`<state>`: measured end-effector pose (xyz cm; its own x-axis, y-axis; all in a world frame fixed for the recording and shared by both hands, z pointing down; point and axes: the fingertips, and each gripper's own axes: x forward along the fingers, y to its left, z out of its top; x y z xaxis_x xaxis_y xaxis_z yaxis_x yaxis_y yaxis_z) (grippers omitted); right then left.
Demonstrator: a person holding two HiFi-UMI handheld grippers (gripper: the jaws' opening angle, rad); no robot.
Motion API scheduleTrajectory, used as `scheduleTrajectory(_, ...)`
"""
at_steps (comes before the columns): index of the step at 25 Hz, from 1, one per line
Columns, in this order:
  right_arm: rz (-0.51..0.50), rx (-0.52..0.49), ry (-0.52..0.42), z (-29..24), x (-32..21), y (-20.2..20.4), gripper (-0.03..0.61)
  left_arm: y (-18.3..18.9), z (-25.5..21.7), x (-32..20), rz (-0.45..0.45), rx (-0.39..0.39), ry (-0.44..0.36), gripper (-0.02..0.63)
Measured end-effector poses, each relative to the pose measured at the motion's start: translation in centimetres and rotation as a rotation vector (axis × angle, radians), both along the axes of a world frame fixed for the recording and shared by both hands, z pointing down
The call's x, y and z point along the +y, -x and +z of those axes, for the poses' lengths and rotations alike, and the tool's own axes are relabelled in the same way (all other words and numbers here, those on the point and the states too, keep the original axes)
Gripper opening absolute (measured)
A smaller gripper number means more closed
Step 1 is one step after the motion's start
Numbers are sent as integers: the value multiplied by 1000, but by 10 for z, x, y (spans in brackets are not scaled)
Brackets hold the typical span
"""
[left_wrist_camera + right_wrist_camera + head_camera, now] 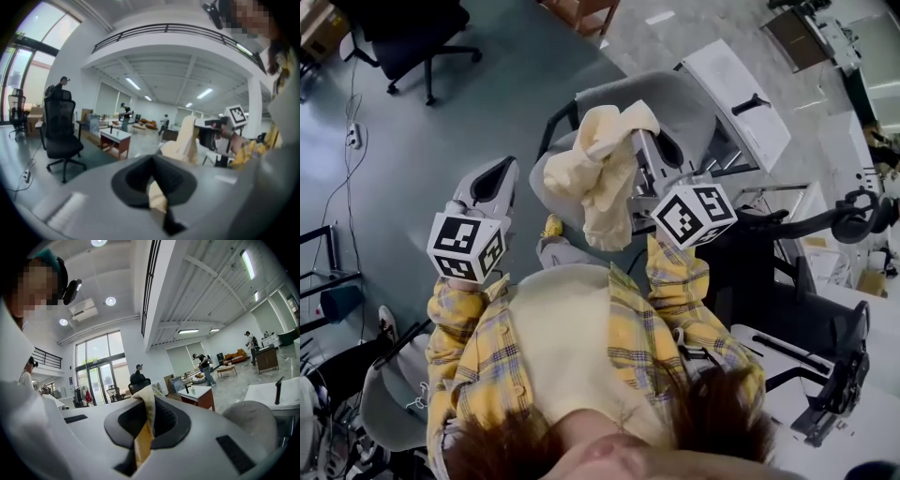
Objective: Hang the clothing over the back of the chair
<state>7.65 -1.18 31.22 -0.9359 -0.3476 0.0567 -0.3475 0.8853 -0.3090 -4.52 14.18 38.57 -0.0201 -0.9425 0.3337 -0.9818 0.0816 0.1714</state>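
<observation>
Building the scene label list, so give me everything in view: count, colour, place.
clothing: 1, pale yellow, bunched in the right gripper above the grey chair
grey chair: 1, grey, under the clothing
office chair: 1, black, top left of head view
desk: 1, white, right of the grey chair
side table: 1, brown with white top, background of left gripper view
bystanders: several, distant, in the background
right gripper: 1, grey, jaws shut on the clothing
left gripper: 1, grey, jaws together on a pale strip, apart from the bunched clothing
sleeves: 2, yellow plaid, behind the grippers
</observation>
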Motion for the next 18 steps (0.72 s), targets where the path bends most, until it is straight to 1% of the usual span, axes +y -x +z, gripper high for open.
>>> scheduleTrajectory(5,74,-9,2,2,-32,3,17,15,1,-34,55,-5,0,6)
scheduleTrajectory(9,109,7,14,8,-42,3,17,26,1,-57,83,8,-11,6)
scheduleTrajectory(12,118,10,21,8,-43,4,17,25,-2,-73,121,8,-12,6)
scheduleTrajectory(18,158,1,37,9,-44,0,17,15,-8,-106,227,-4,-10,6)
